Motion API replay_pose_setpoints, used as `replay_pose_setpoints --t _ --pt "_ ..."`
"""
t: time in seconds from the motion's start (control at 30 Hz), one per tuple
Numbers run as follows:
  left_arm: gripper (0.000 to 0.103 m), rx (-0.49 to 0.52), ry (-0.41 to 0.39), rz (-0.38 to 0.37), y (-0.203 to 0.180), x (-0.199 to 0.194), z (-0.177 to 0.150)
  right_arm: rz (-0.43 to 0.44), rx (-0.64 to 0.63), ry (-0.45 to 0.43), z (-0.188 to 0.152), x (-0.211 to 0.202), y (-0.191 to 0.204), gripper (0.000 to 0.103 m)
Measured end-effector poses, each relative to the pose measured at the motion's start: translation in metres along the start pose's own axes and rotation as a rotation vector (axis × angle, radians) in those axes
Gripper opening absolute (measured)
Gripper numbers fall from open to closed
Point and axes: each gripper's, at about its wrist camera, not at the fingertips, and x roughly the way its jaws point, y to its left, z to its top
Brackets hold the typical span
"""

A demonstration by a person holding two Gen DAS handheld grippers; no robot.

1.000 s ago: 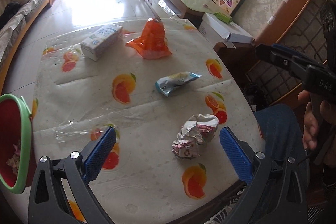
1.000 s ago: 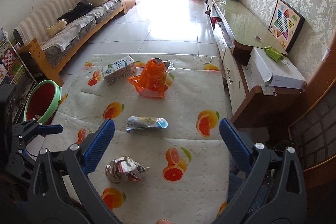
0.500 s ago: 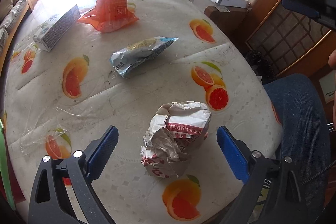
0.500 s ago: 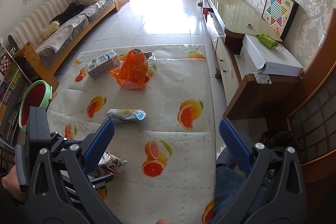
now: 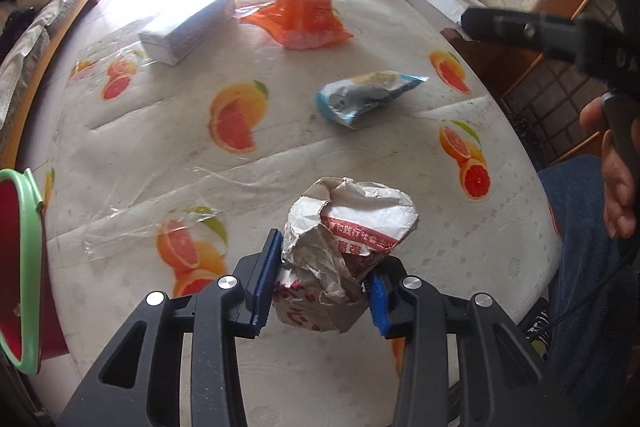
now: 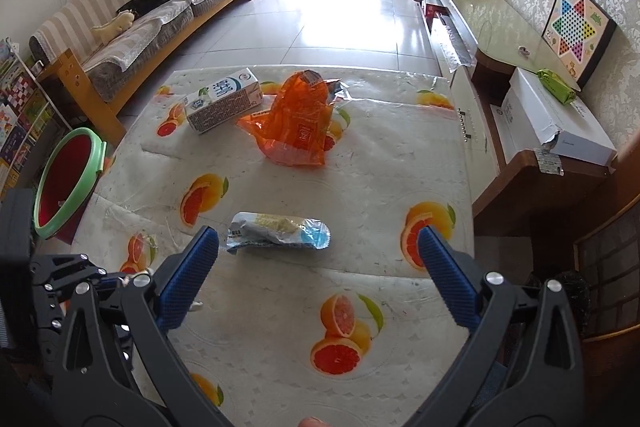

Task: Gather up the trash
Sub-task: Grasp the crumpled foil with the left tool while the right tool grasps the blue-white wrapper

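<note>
L gripper (image 5: 320, 291) closing, pads already pressing crumpled paper wrapper (image 5: 344, 247) at near counter (image 5: 152, 131) edge; red bin (image 5: 20, 267) lies to its left; R gripper (image 6: 318, 259) open, empty.

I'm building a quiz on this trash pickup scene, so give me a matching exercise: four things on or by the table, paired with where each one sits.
Things:
1. crumpled paper wrapper
2. blue snack packet
3. milk carton
4. red bin

Places:
A. beside the table's edge, off the cloth
B. between the left gripper's closing blue pads
C. far end of the table, next to the orange bag
D. mid-table, ahead of the open right gripper

Pairs: 1-B, 2-D, 3-C, 4-A
</note>
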Motion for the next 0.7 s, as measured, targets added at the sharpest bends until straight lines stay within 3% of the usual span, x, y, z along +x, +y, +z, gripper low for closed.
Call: replay_pose_setpoints --t 0.37,0.7 --pt "0.037 -0.129 -0.067 0.049 0.062 -0.042 -0.011 0.006 -0.122 0.098 0.000 0.066 0.043 0.098" --pt "0.038 -0.169 -0.069 0.028 0.072 -0.040 -0.012 -0.038 -0.093 0.162 -0.005 0.101 0.046 0.098"
